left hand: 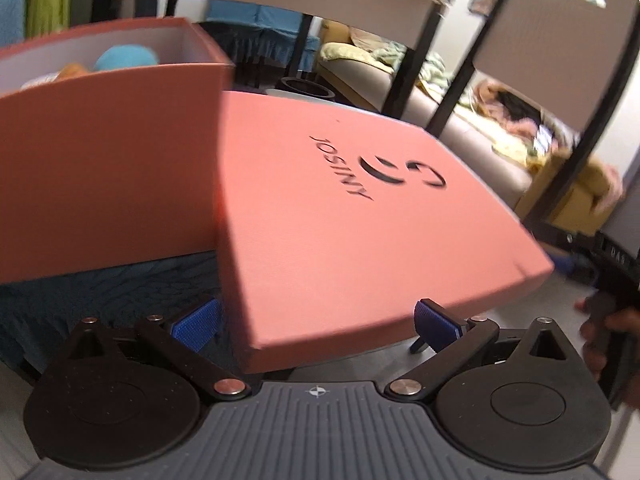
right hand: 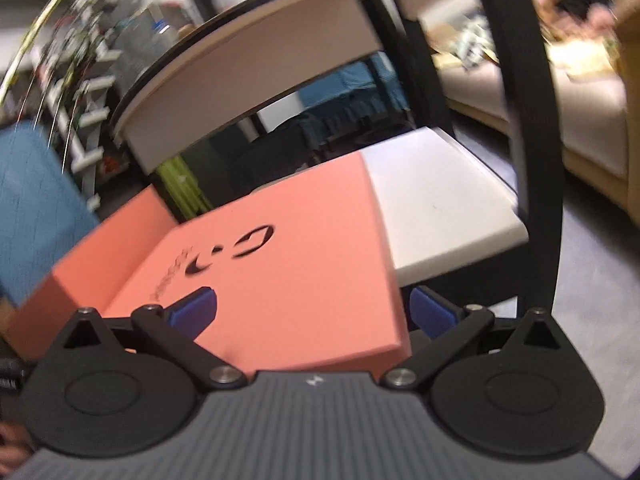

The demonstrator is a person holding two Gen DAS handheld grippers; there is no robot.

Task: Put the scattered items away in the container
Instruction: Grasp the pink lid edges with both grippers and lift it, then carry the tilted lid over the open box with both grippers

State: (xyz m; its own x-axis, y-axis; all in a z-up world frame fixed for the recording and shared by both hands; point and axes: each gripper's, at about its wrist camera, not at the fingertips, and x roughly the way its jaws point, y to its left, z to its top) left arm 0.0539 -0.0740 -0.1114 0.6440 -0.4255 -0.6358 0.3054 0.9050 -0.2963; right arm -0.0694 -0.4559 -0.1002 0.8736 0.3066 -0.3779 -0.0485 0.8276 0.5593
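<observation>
An orange box stands open on the left, with a blue round item and an orange item inside. Its orange lid, printed JOSINY, lies tilted beside the box. One lid corner sits between the fingers of my open left gripper. In the right wrist view the lid reaches in between the fingers of my open right gripper, and the left blue pad lies over its top. I cannot tell whether the lid rests on the fingers. The box shows left of it.
A chair with a white seat and black frame stands right behind the lid. Dark blue cloth lies under the box. A beige sofa with clutter lines the back. A hand holds a black handle at the right.
</observation>
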